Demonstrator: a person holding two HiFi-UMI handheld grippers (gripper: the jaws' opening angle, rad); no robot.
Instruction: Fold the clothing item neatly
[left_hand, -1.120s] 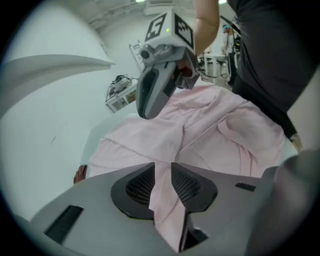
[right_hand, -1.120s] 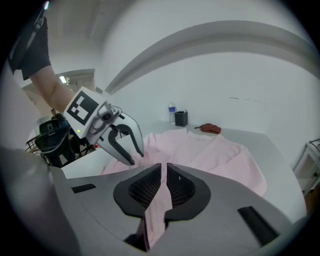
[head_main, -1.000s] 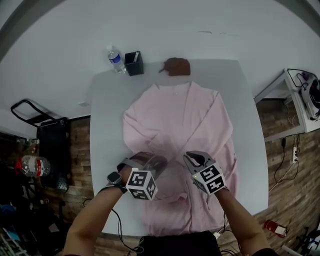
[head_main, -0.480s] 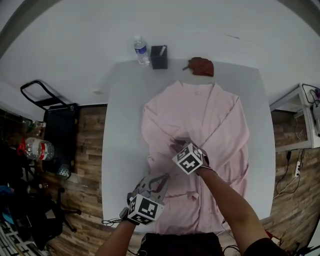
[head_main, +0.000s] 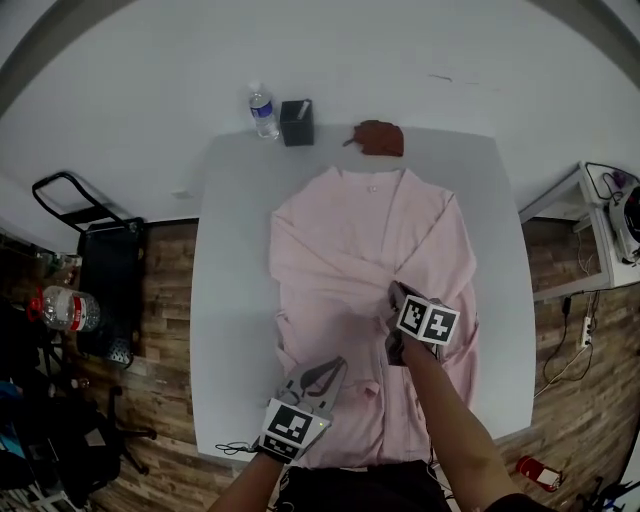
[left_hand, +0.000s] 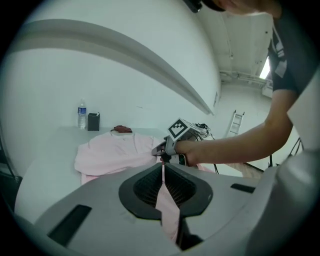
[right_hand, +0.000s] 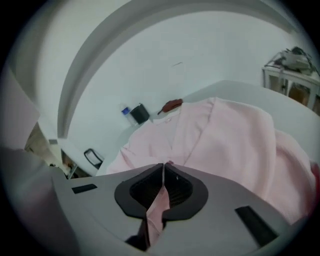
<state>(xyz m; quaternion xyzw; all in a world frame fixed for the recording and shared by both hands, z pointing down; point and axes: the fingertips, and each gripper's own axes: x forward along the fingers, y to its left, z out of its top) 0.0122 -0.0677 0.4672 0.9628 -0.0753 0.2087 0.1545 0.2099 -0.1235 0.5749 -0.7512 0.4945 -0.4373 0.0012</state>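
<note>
A pink long-sleeved garment (head_main: 360, 240) lies spread on the white table (head_main: 230, 260), collar toward the far edge. My left gripper (head_main: 328, 370) is at the near hem, shut on a strip of pink fabric that runs between its jaws (left_hand: 163, 166). My right gripper (head_main: 398, 296) is over the garment's right half, about mid-length. It is also shut on a fold of pink cloth (right_hand: 163, 167). In the left gripper view, the right gripper (left_hand: 172, 145) shows just ahead, with the pinched fabric stretched between the two.
A water bottle (head_main: 262, 110), a black box (head_main: 296, 122) and a brown folded item (head_main: 378, 137) stand along the table's far edge. A black cart (head_main: 95, 265) is on the floor at left. A white shelf (head_main: 590, 215) stands at right.
My right gripper has moved from the middle of the garment toward its right side and a little nearer me. My left gripper stays at the near hem.
</note>
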